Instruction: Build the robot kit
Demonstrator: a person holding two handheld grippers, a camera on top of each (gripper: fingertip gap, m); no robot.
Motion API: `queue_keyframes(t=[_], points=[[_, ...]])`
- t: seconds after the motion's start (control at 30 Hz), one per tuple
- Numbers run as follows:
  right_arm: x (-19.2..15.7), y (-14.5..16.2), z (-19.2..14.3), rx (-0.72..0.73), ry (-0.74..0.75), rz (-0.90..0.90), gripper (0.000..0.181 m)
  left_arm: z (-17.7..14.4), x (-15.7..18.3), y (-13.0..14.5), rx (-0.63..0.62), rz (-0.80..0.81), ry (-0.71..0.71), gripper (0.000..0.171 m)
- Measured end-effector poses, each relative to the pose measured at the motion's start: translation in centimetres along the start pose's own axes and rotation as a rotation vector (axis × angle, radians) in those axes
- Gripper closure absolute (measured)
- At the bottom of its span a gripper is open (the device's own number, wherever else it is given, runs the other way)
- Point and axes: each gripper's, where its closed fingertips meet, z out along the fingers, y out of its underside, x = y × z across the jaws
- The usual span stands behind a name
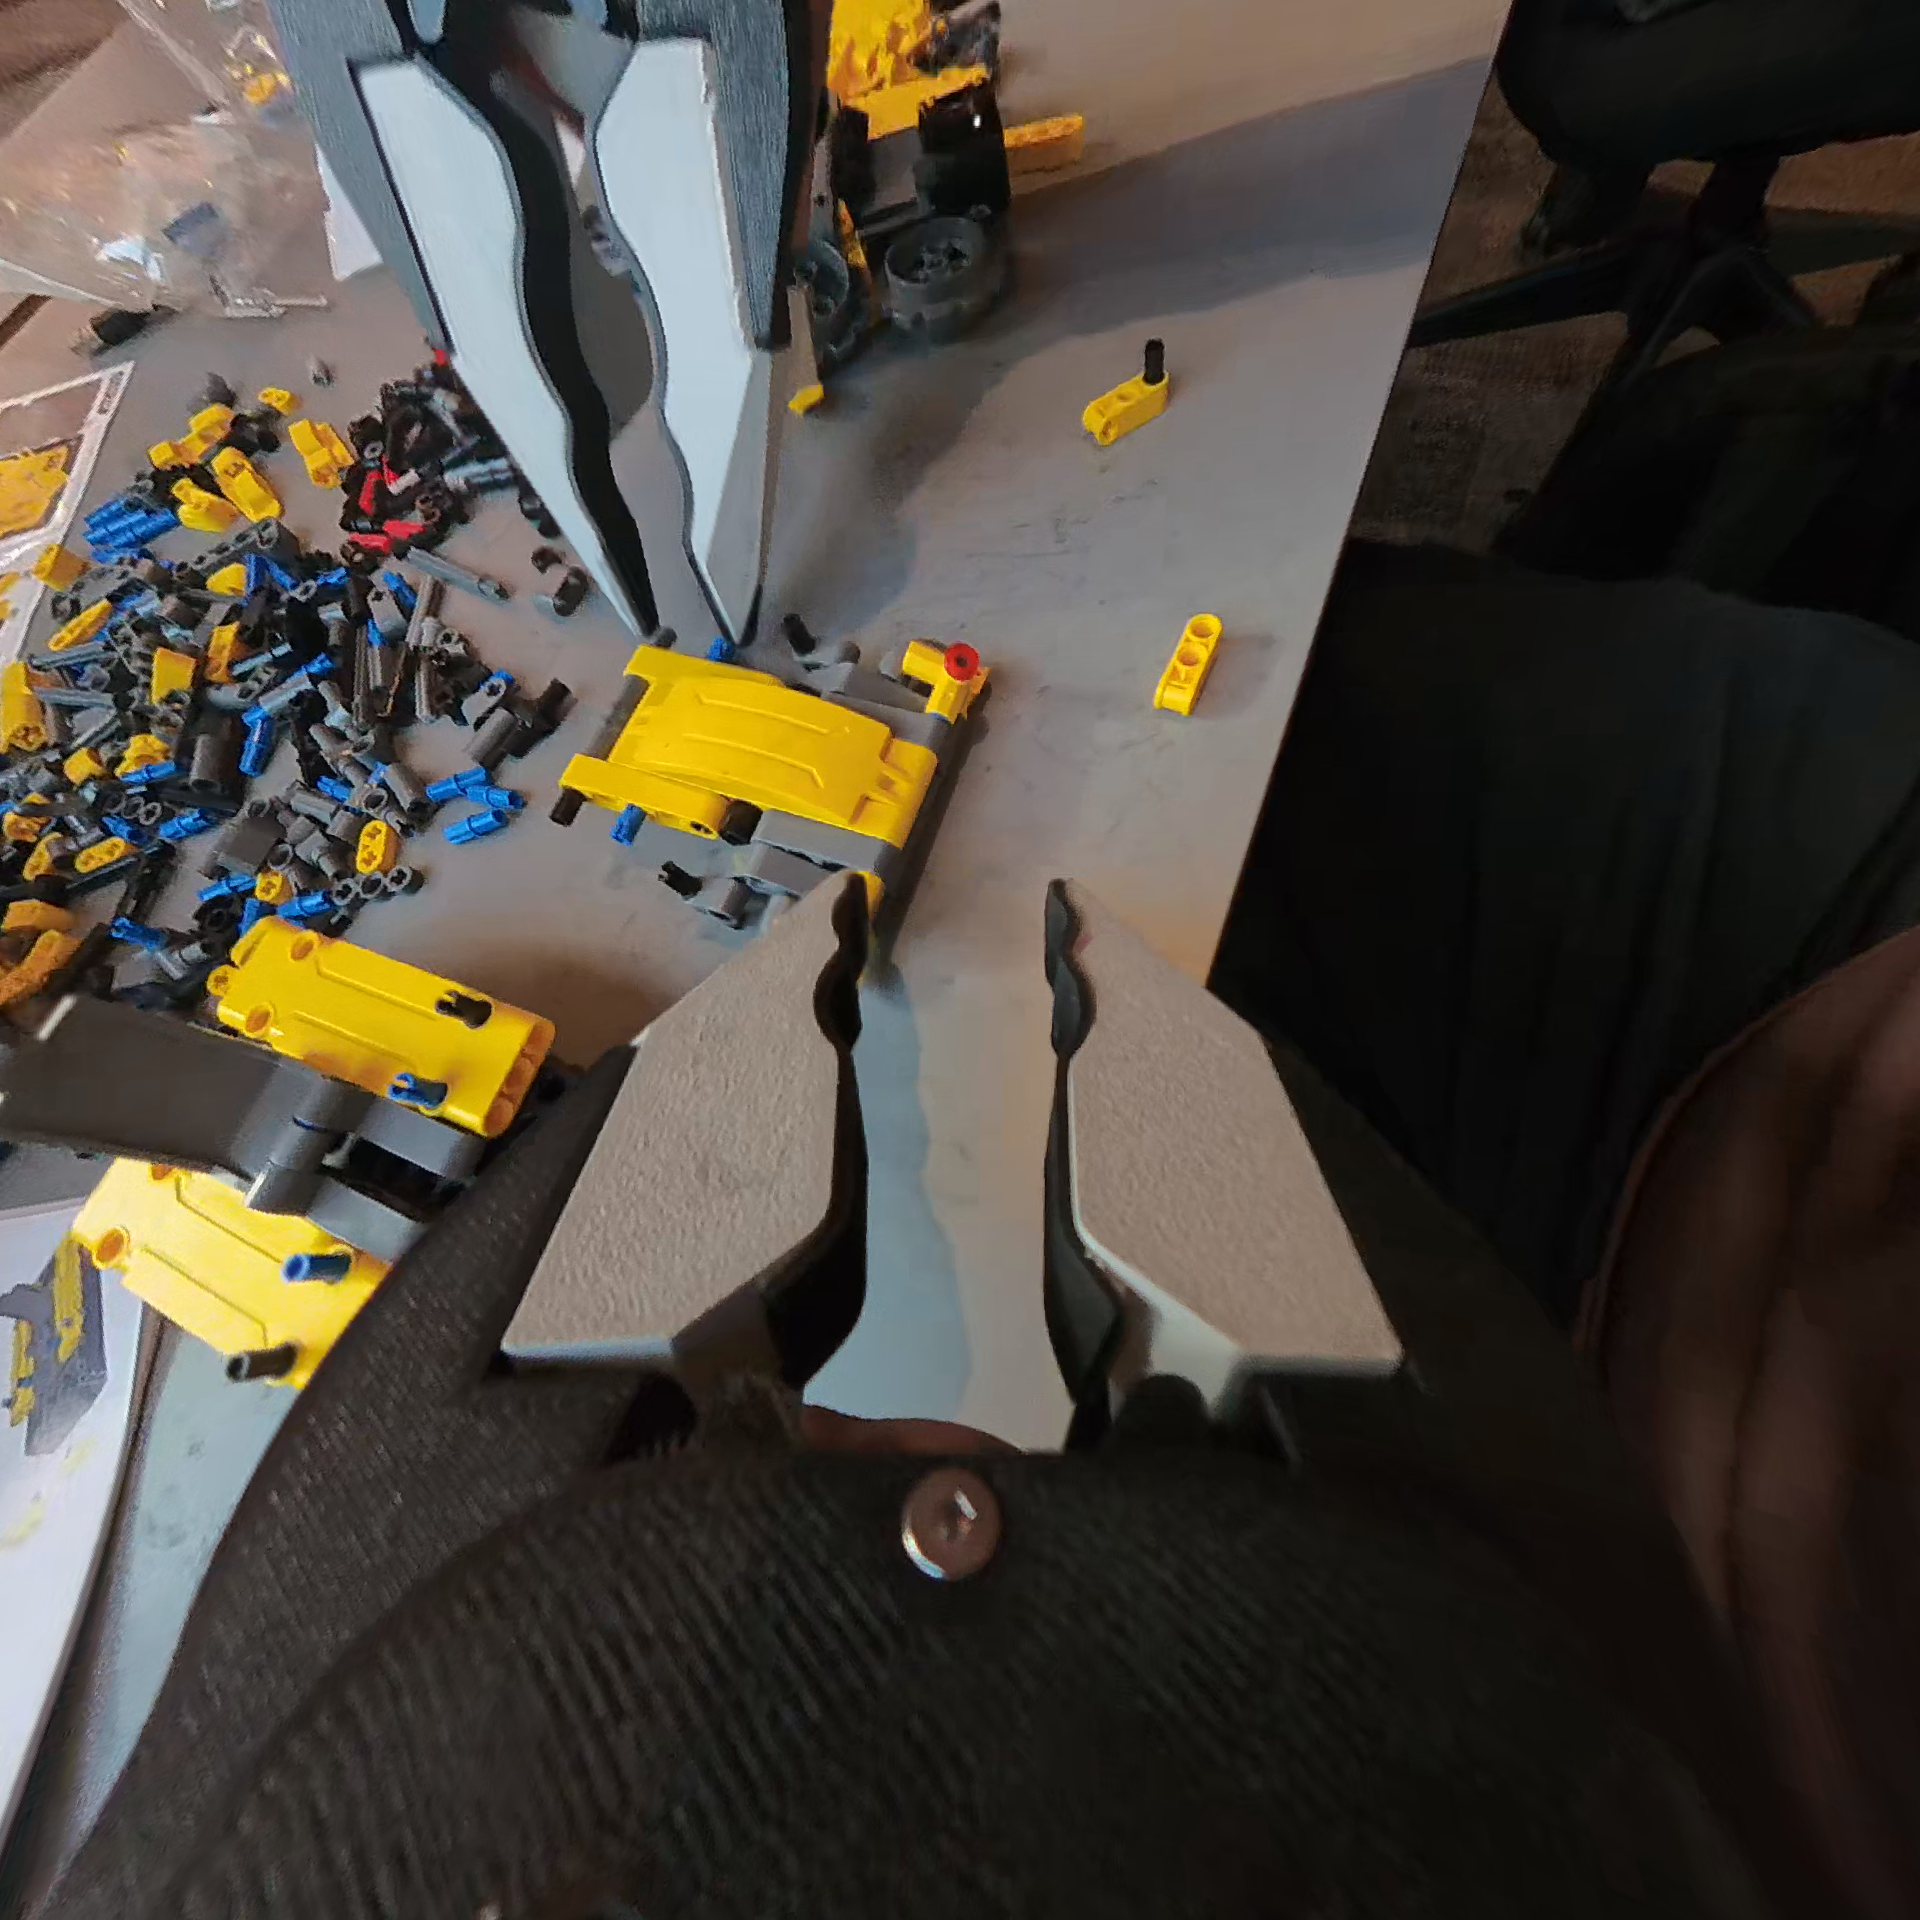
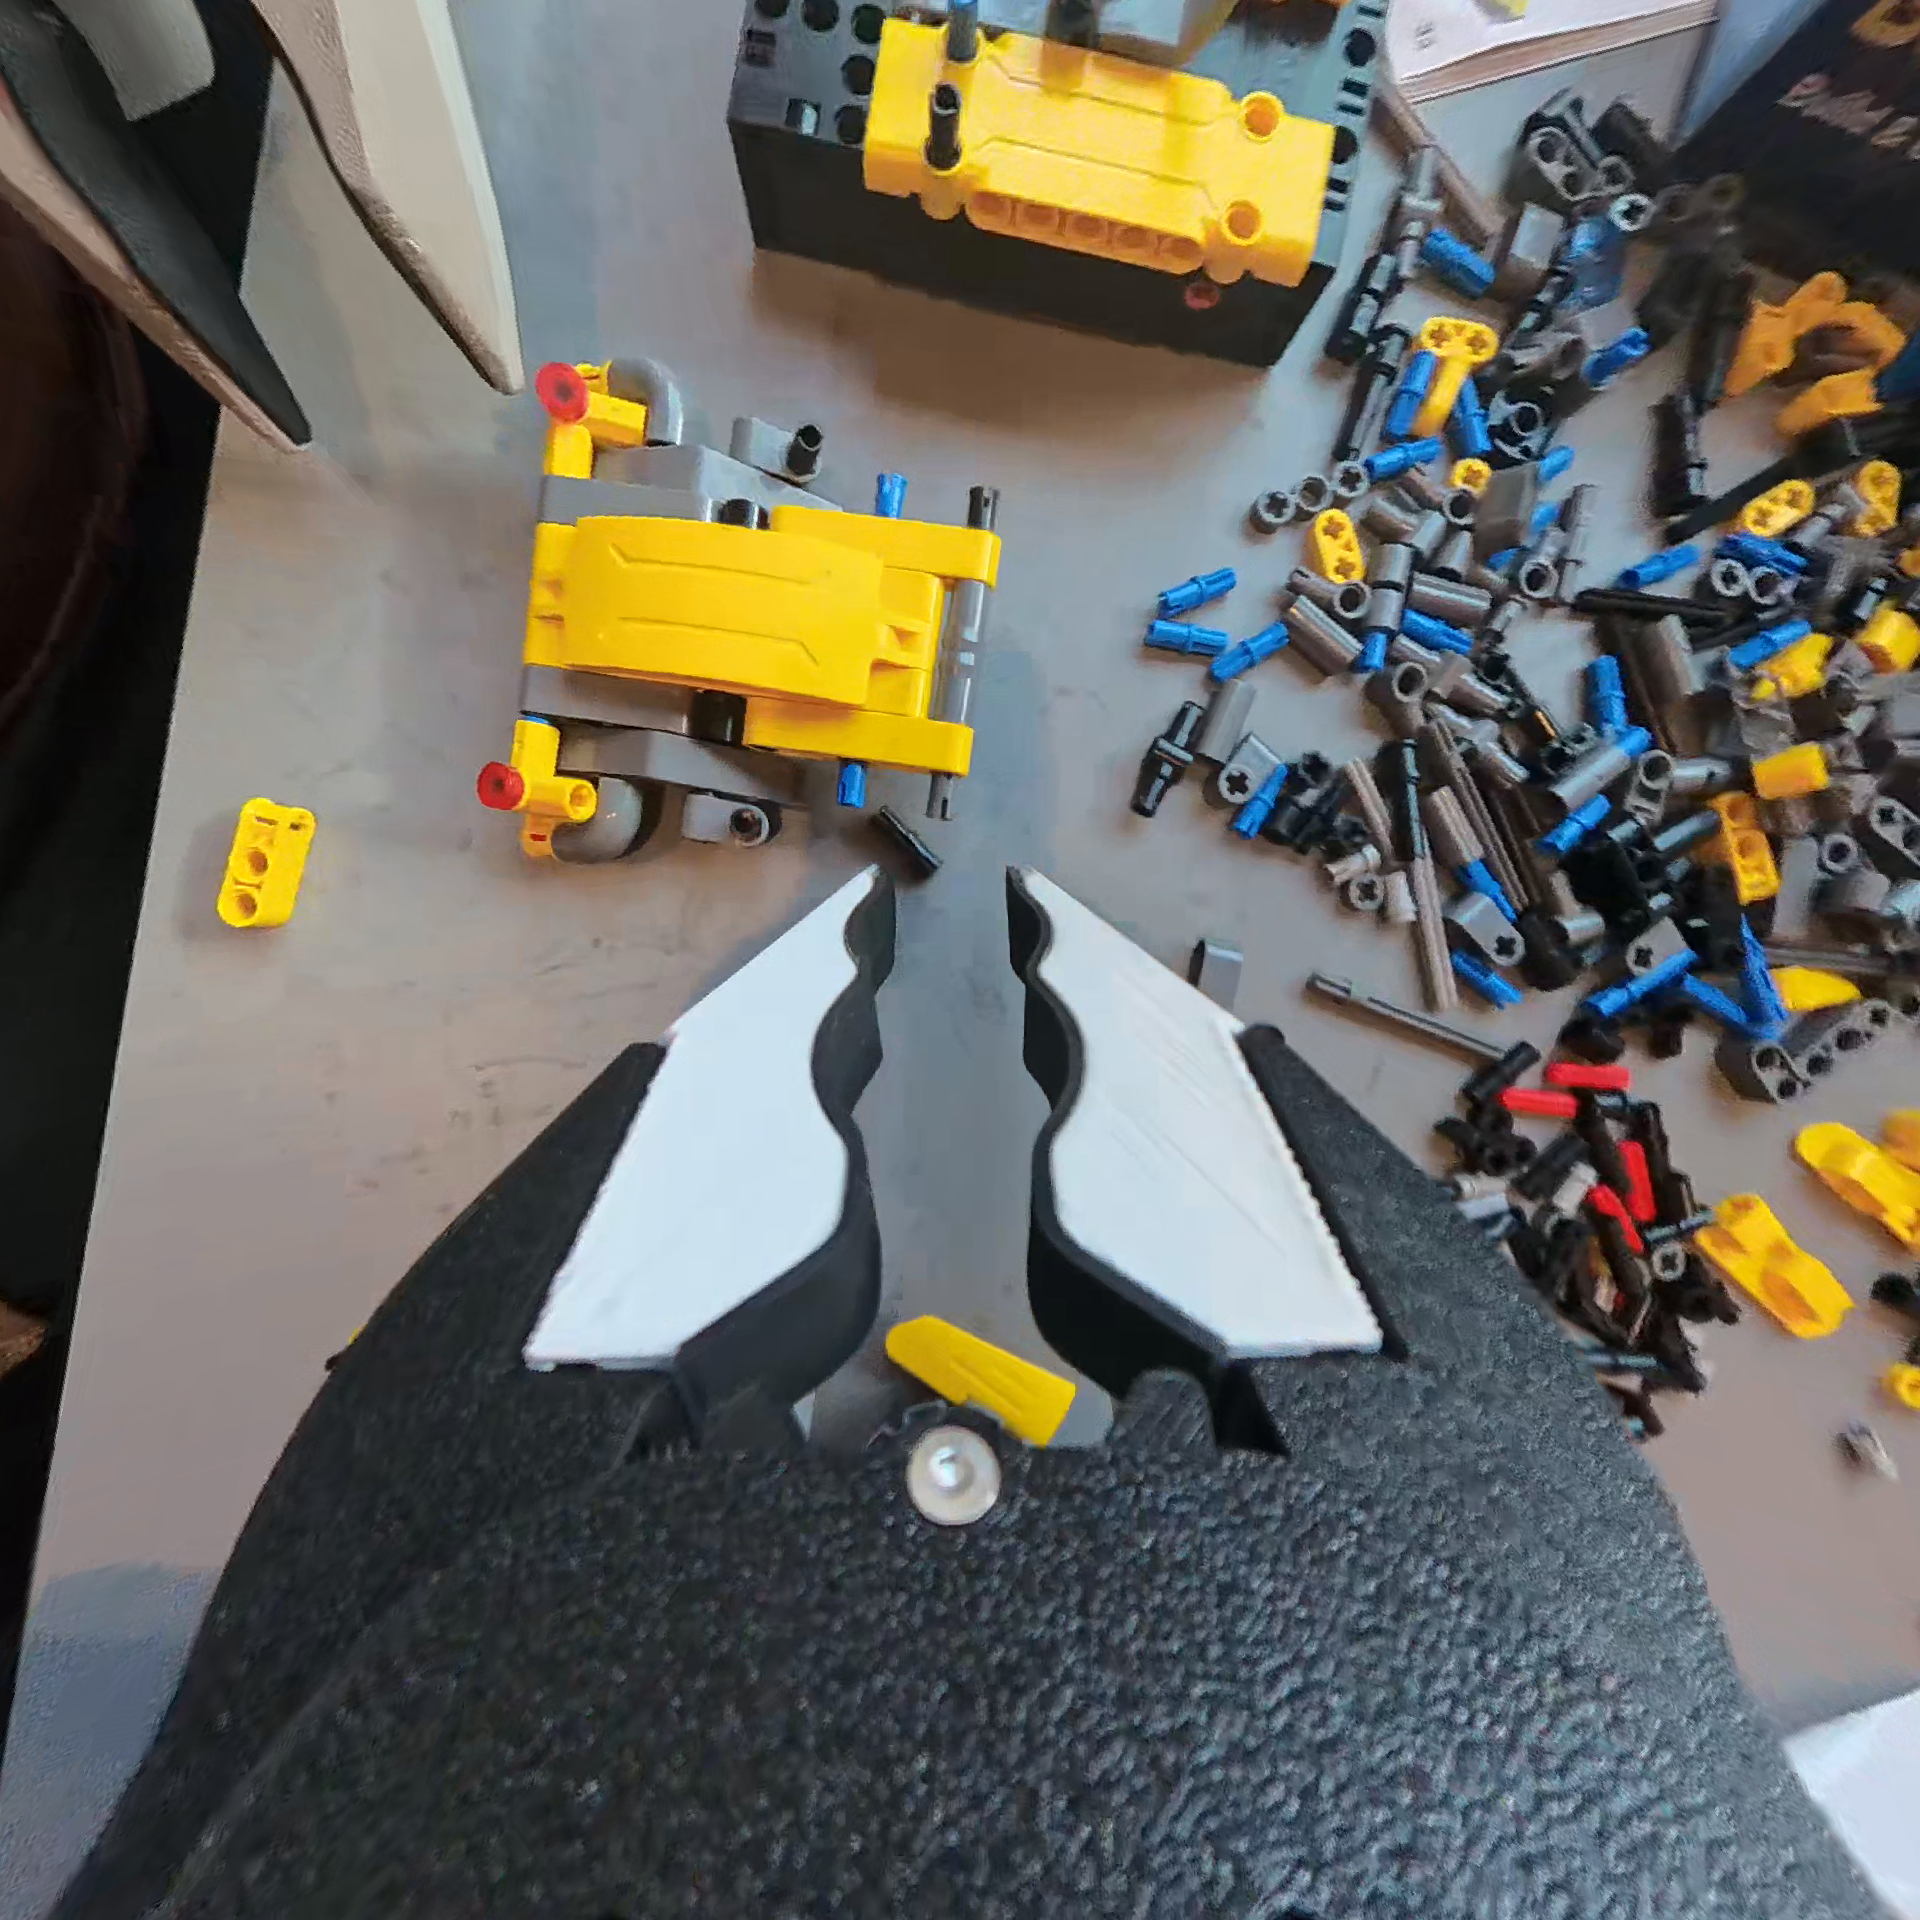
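A small yellow and grey brick assembly [image 1: 769, 758] [image 2: 748, 623] lies flat on the grey table [image 1: 1039, 540] [image 2: 364, 1091]. My left gripper [image 1: 954, 894] is open and empty, its left tip just at the assembly's near edge. It also shows in the right wrist view [image 2: 405, 229], at the upper left. My right gripper [image 2: 948, 878] is open and empty, tips close to a small black pin [image 2: 906, 840] beside the assembly. In the left wrist view it [image 1: 698, 632] points down at the assembly's far edge.
A pile of loose blue, black, grey and yellow parts [image 1: 208, 675] [image 2: 1558, 727] covers one side. A larger black and yellow build [image 2: 1049, 177] [image 1: 343, 1070] stands nearby. Single yellow connectors [image 1: 1188, 663] [image 2: 265, 862] [image 1: 1127, 400] lie near the table edge [image 1: 1340, 540]. A yellow part [image 2: 982, 1371] lies under my right gripper. The tips of one gripper are about 12 centimetres away from the tips of the other.
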Motion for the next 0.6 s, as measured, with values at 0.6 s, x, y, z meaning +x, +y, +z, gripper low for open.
queue_keyframes(t=[0.6], points=[[-4.8, 0.5, -5.1, 0.071, 0.202, 0.132, 0.18, 4.0, -3.3, -1.8, -0.074, 0.162, -0.147, 0.145]])
